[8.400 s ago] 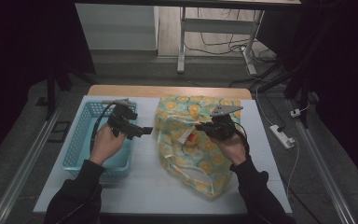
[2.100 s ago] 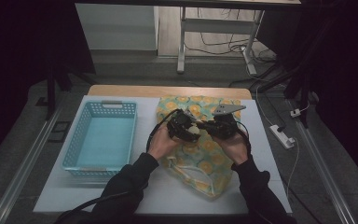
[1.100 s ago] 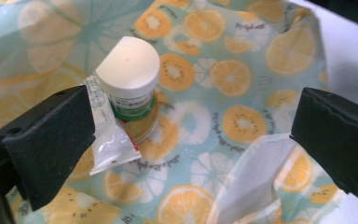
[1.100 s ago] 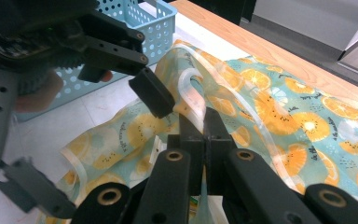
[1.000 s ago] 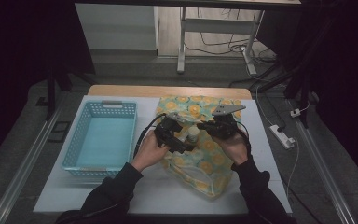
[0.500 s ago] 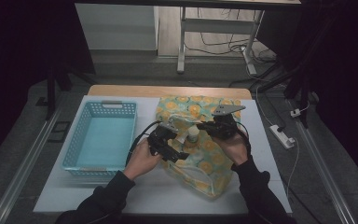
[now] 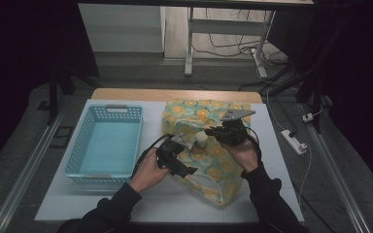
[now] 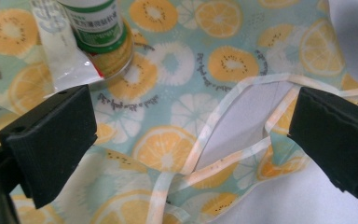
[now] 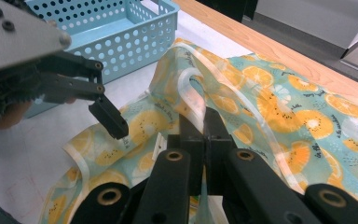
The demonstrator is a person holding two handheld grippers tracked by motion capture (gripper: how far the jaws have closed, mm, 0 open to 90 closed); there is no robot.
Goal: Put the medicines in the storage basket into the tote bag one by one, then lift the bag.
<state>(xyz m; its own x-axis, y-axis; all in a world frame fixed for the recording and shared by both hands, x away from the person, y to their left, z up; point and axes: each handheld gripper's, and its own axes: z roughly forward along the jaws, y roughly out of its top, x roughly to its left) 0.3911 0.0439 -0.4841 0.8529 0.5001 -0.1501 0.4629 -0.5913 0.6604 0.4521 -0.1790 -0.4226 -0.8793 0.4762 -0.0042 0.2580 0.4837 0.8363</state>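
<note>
While the right claw pinches the citrus-print bag shut-jawed on the counter, the left claw hangs wide apart over the bag's pale handle loop. Beside them, a green-labelled bottle stands on the fabric, the blue basket well left.

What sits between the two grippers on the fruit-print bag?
In the high view, a small green-labelled bottle stands on the bag, between left gripper and right gripper.

A fruit-print bag lies at frame centre on the white counter, with an empty blue basket to its left. Both grippers, left and right, sit over the bag; a small bottle, perhaps white-capped, stands between them.
</note>
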